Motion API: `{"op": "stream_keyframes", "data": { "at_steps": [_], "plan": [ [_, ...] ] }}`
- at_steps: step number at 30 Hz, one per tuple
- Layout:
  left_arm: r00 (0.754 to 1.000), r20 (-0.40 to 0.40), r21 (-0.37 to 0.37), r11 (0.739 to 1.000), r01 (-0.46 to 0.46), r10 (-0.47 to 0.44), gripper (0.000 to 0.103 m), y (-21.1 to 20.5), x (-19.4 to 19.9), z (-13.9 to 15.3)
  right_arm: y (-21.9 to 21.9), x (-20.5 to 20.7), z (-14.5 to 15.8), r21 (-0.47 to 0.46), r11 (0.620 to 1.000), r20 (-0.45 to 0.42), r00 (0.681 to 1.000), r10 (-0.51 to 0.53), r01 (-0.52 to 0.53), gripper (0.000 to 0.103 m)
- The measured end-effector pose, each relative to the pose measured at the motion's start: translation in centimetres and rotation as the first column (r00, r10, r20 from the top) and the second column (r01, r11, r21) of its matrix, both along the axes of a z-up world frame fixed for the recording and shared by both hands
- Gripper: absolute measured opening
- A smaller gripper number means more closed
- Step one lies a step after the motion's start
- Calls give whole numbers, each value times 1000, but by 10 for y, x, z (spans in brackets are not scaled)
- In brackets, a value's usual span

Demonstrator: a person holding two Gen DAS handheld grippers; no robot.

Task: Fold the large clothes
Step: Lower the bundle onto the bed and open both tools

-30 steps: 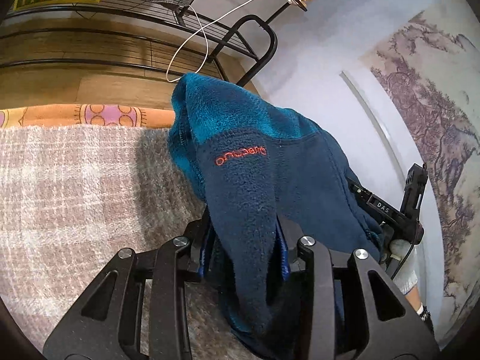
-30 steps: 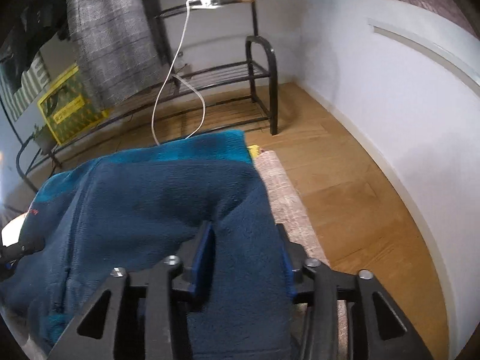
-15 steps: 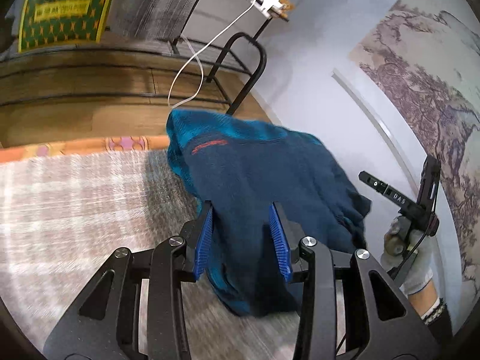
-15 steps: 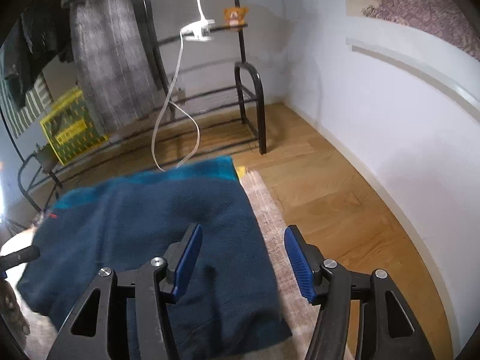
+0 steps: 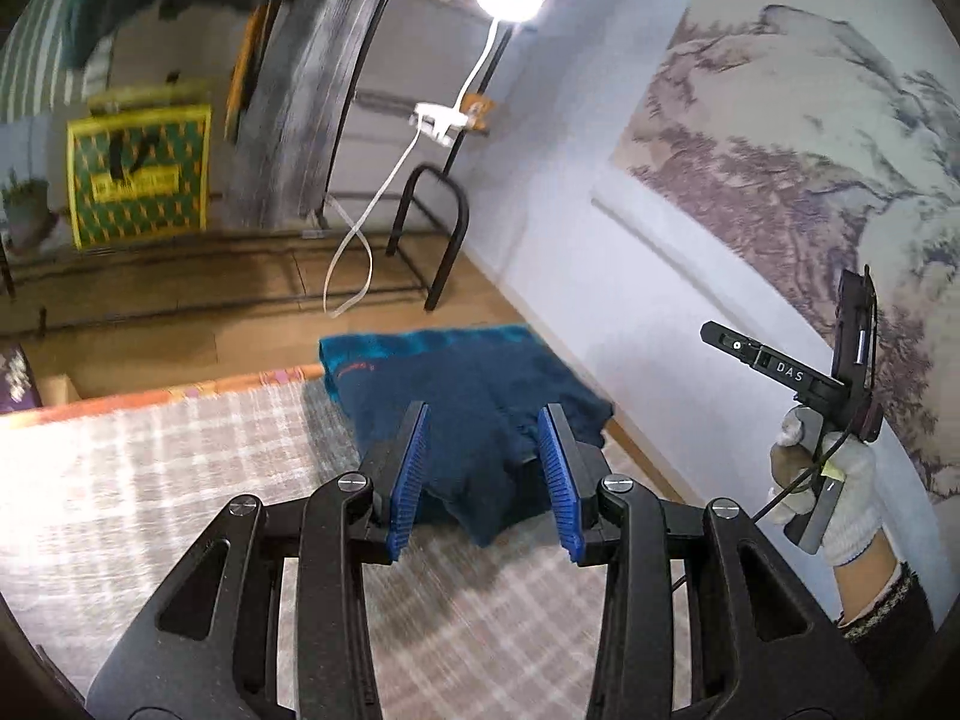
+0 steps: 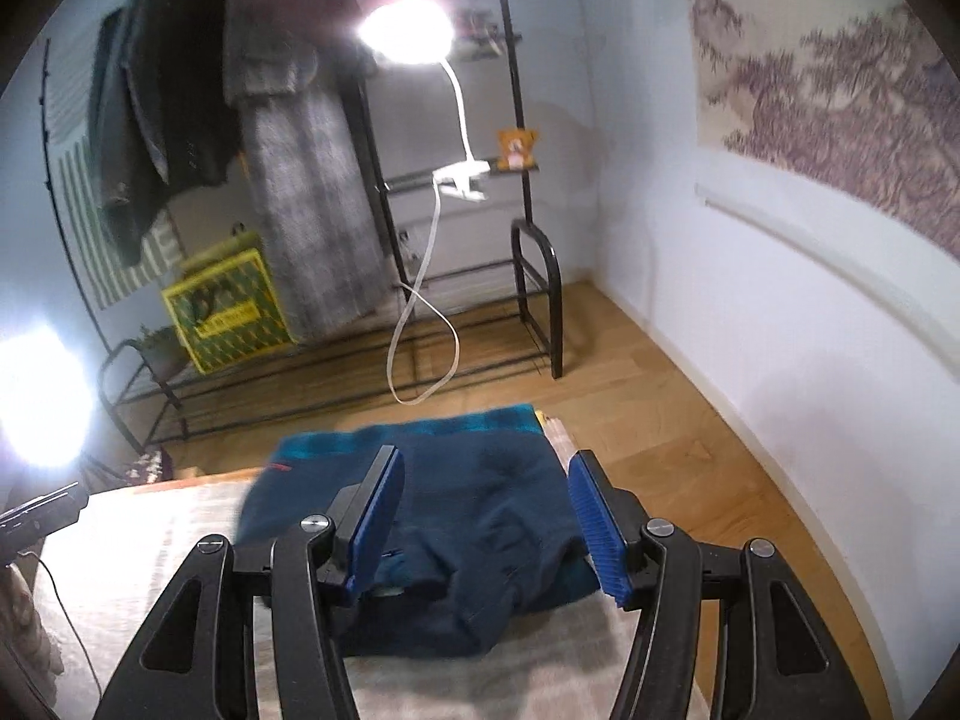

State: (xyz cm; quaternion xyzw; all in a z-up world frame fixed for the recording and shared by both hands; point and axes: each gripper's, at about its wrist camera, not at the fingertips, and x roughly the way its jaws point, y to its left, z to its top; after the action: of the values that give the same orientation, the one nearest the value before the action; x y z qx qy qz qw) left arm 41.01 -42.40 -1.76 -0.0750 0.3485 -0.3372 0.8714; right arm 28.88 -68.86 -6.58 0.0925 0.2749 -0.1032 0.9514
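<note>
A folded navy and teal fleece (image 5: pixel 474 396) lies at the far right corner of the plaid blanket (image 5: pixel 150 480). It also shows in the right wrist view (image 6: pixel 468 504), with a small red logo at its left. My left gripper (image 5: pixel 483 468) is open and empty, raised above and in front of the fleece. My right gripper (image 6: pixel 486 516) is open and empty, raised over the near edge of the fleece. The right gripper's body and the gloved hand holding it show in the left wrist view (image 5: pixel 840 390).
A black clothes rack (image 6: pixel 528 276) with hanging coats, a clip lamp (image 6: pixel 414 30) and a dangling white cable stands behind the bed. A yellow-green bag (image 6: pixel 228 306) sits on its lower shelf. Wooden floor (image 6: pixel 660 420) and a white wall lie to the right.
Both grippers opened and let go of the fleece, then lifted up and back. The fleece dropped from hanging in the air and now lies folded on the blanket.
</note>
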Motion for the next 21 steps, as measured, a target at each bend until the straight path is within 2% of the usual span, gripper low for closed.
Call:
{"op": "stream_keyframes", "data": {
  "at_steps": [5,12,17,21],
  "plan": [
    [996,93,2,1000,-3,3,38,19,-59,57,31,-57,52,-12,1000,59,998,30,-29,59],
    [981,193,-16,1000,-1,4,38,47,-145,124,73,-136,102,-42,997,118,991,68,-64,59],
    [960,279,-9,1000,0,3,38,68,-202,163,98,-191,134,-58,996,173,982,79,-70,59],
    [951,310,-14,1000,10,-5,38,84,-238,187,116,-234,158,-70,995,217,973,82,-68,59]
  ]
}}
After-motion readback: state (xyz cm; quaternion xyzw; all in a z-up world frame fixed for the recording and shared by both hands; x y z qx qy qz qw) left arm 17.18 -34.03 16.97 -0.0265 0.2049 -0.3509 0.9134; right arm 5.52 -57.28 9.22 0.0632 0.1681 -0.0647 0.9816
